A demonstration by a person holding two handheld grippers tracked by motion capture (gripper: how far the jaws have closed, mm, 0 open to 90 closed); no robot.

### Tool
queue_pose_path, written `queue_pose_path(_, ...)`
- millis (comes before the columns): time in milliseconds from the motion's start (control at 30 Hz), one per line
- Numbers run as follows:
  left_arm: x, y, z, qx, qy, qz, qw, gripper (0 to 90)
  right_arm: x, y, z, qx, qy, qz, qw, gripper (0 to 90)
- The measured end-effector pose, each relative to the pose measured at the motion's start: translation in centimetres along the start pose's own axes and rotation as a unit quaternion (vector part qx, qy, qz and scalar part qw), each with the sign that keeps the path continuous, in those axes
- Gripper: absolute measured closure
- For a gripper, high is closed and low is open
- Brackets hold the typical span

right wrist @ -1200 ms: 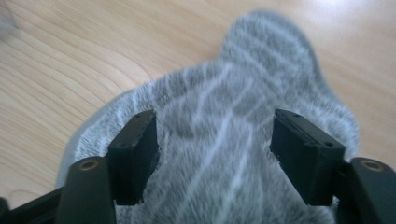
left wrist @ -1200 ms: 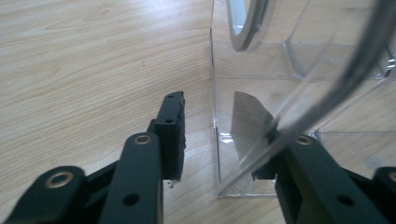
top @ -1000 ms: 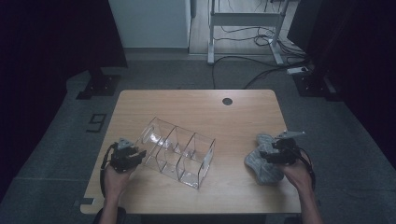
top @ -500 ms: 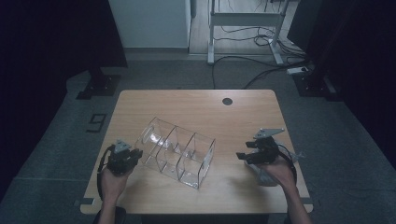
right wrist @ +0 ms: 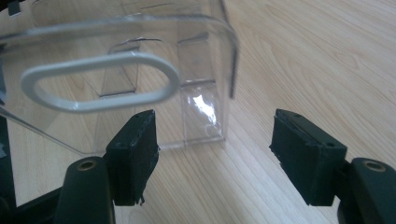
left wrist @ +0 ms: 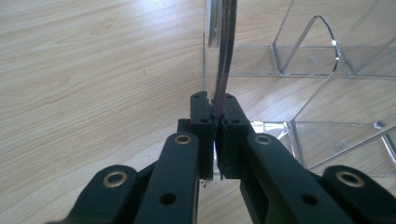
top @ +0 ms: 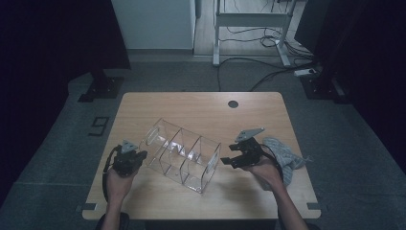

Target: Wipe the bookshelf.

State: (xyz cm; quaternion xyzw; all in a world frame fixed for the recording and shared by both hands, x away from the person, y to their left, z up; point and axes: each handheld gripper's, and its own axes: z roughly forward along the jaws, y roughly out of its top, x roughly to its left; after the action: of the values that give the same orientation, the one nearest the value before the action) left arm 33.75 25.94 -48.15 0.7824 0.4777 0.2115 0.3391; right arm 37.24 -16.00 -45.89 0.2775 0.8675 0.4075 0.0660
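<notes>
Now the left gripper (top: pixel 128 160) clamps the clear organizer (top: pixel 184 155); steer the wide-open right gripper (top: pixel 243 154) toward nine o'clock onto its handle wall (right wrist: pixel 100 81).

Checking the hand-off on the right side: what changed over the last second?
The right tool let go of the grey cloth, which now lies on the table, and moved left, jaws open, toward the clear organizer. The left tool stays clamped on the organizer's end wall; the organizer hasn't shifted.
</notes>
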Motion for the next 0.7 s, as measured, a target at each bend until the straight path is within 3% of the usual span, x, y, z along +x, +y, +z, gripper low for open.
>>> queue_pose_path(267,0.2,0.4,0.5,0.0,-0.003,-0.006,1.0,85.7,0.4,1.2,1.0,-0.003,0.018,-0.014,0.9997,35.3)
queue_pose_path(700,0.2,1.9,2.0,0.007,-0.007,-0.005,0.9999,82.8,1.6,0.4,0.6,0.0,0.032,-0.018,0.9993,43.1)
